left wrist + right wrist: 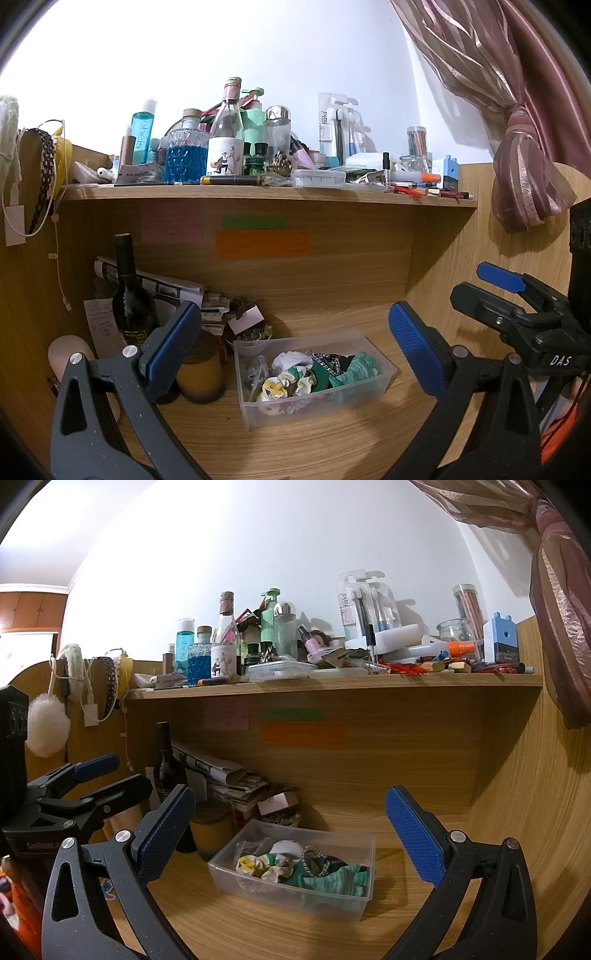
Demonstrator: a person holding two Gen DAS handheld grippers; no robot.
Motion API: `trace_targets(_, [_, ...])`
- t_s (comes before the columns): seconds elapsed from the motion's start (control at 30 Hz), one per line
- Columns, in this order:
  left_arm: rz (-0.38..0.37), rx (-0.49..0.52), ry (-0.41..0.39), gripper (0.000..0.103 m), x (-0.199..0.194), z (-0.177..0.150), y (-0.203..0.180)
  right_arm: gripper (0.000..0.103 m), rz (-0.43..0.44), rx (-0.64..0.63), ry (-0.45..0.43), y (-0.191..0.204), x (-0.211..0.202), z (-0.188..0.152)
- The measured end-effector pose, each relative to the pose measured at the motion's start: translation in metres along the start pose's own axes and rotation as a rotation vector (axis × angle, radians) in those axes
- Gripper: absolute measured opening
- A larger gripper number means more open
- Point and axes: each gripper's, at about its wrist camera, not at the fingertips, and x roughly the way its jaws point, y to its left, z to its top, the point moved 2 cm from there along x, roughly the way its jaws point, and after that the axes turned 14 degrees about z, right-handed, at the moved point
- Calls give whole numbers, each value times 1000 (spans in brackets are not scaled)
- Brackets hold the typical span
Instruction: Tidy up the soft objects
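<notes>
Clear plastic bin on the table holds the bunched scrunchies; left claw and right claw hover wide open, empty, fitting sorting begun or ended

Domestic bedroom: wooden desk under cluttered toiletry shelf, tied curtain, hair accessories hung alongside.

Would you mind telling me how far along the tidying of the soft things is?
Done: several scrunchies and a green cloth already lie in the clear box on the desk. In hand: nothing; the left gripper and right gripper hover open above it. Left: possibly the white pompom hanging at the side.
</notes>
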Motion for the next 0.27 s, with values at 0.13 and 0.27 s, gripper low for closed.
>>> trace_targets(0.13, [-1, 4, -5, 103, -2, -1, -1, 103, -3, 0, 1, 1, 0, 0])
trace_targets(0.27, [-3, 9, -7, 103, -3, -2, -3, 103, -7, 4, 7, 2, 2, -1])
